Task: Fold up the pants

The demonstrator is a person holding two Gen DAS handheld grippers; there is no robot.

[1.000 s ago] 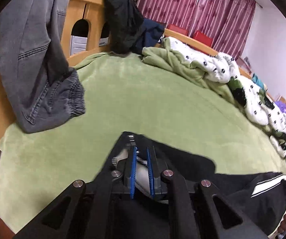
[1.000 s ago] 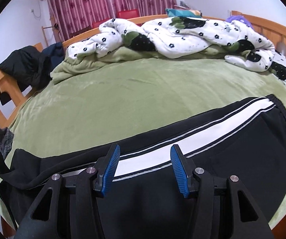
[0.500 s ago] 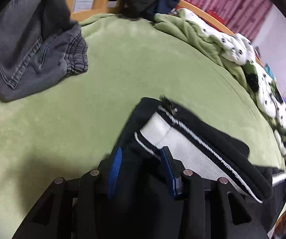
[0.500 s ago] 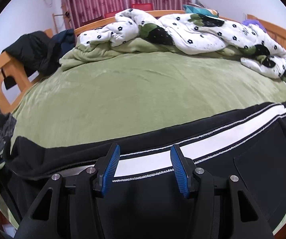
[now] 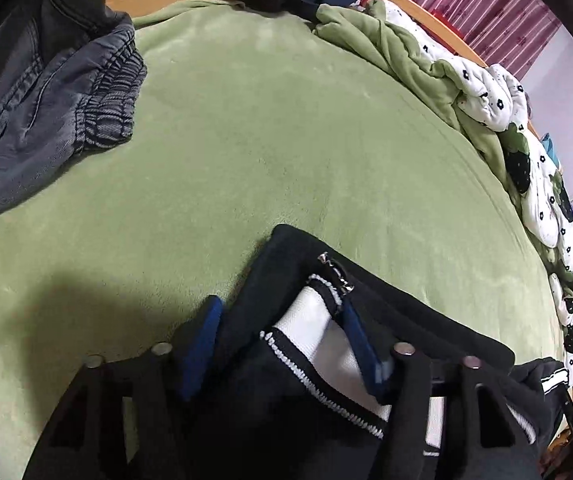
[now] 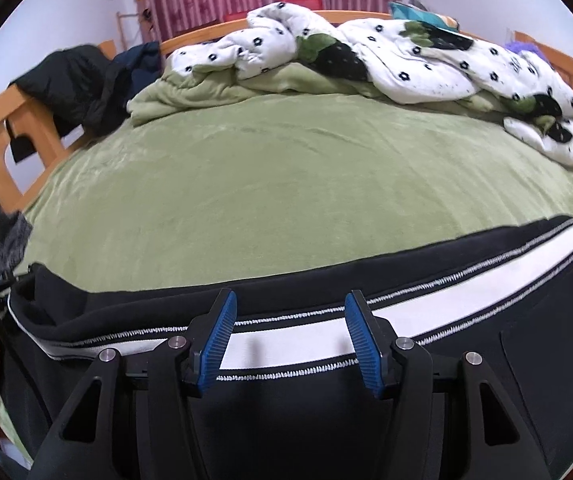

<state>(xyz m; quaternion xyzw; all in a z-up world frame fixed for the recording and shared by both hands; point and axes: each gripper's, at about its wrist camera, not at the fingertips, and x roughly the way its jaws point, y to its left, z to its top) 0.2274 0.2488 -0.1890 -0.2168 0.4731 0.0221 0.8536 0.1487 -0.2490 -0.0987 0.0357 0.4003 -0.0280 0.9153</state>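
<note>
Black track pants (image 6: 326, 420) with a white side stripe lie spread across the near edge of the bed's green blanket (image 6: 286, 184), stretching from your left hand's side to your right.

Your left gripper (image 5: 278, 328) is over the cuff end, and its blue fingers (image 5: 202, 344) are spreading apart. The cuff, with its small zipper pull (image 5: 336, 270), sits between them, but the pads no longer press on it.

Your right gripper (image 6: 290, 332) hovers above the stripe further along the leg. Its fingers are about half open and widening a little, gripping nothing.

Grey jeans (image 5: 46, 100) lie at the far left of the bed. A white flowered quilt (image 6: 406, 56) is bunched along the far side, and a dark jacket (image 6: 74, 84) hangs on the wooden frame.
</note>
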